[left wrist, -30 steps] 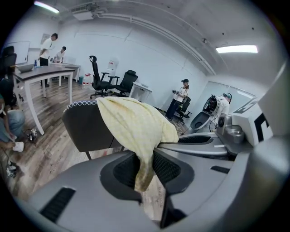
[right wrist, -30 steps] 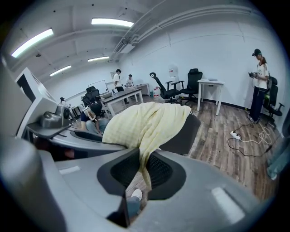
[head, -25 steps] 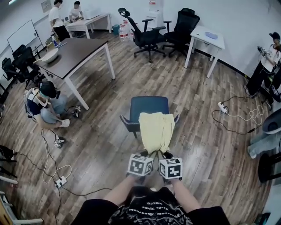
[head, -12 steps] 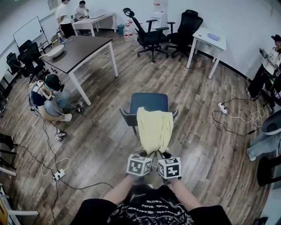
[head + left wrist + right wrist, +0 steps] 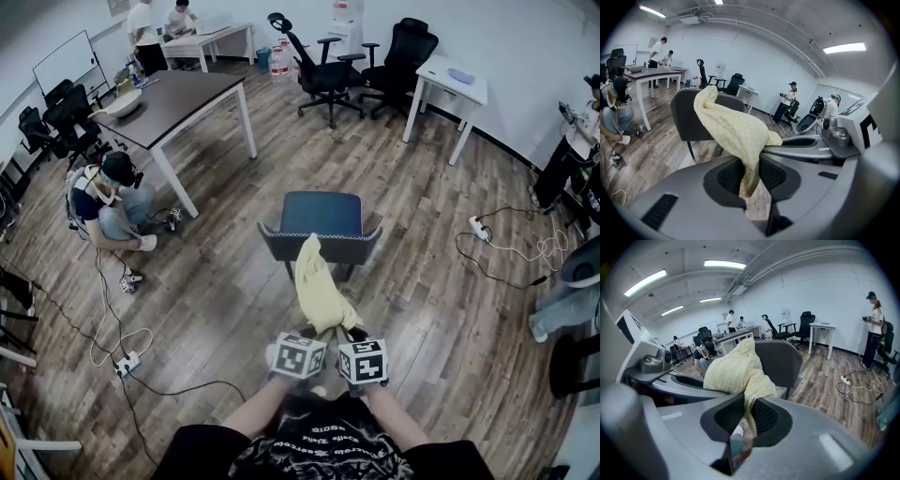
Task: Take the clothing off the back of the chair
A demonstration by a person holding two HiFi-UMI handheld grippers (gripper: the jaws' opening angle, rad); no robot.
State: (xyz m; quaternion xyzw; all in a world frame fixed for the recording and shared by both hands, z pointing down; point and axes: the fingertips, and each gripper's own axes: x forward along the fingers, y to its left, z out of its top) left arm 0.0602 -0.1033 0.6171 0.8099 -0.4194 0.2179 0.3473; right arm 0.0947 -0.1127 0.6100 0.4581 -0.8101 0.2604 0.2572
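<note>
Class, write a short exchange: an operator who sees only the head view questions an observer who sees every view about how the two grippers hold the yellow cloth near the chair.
Operator: In my head view the marker cubes cover the jaws. Is the left gripper gripping the pale yellow checked cloth?
Observer: Yes. The left gripper view shows its jaws closed on a bunched fold of that cloth.
Operator: And the right gripper?
Observer: The right gripper view shows it pinching another fold of the same cloth.
</note>
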